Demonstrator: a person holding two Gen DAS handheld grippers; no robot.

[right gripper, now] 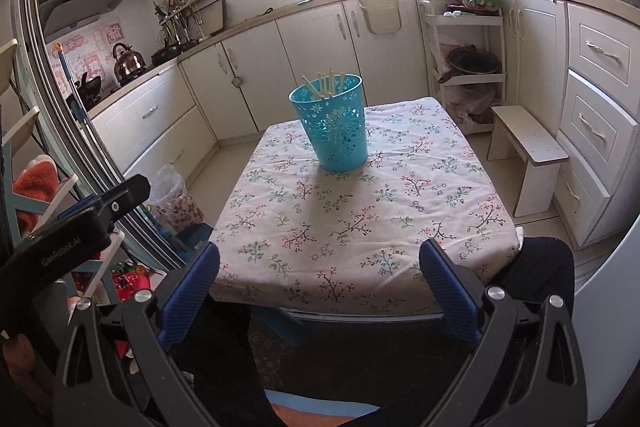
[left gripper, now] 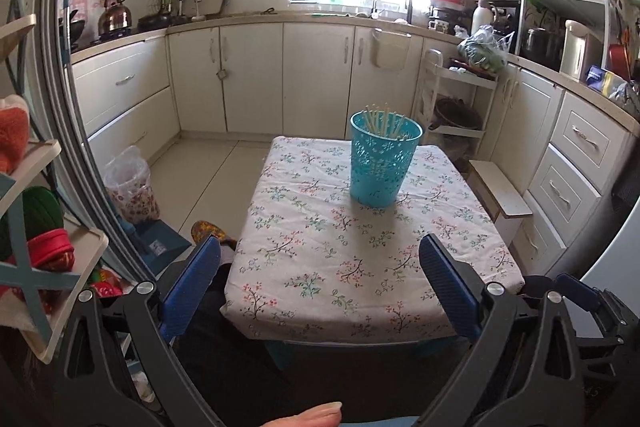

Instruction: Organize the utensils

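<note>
A teal perforated basket (left gripper: pixel 382 163) stands upright on the far half of a small table with a floral cloth (left gripper: pixel 320 259). Several pale chopsticks (left gripper: pixel 384 121) stand inside it, tips above the rim. The basket (right gripper: pixel 334 125) and chopsticks (right gripper: pixel 326 85) also show in the right wrist view, on the same table (right gripper: pixel 360 219). My left gripper (left gripper: pixel 320 267) is open and empty, held back at the table's near edge. My right gripper (right gripper: pixel 320 275) is open and empty, also at the near edge. No loose utensils show on the cloth.
Cream kitchen cabinets (left gripper: pixel 248 79) ring the room. A white step stool (right gripper: pixel 528 155) and a narrow trolley (right gripper: pixel 464 59) stand right of the table. A lined bin (left gripper: pixel 130 183) sits on the floor at left. A shelf rack (left gripper: pixel 36 227) is close on the left.
</note>
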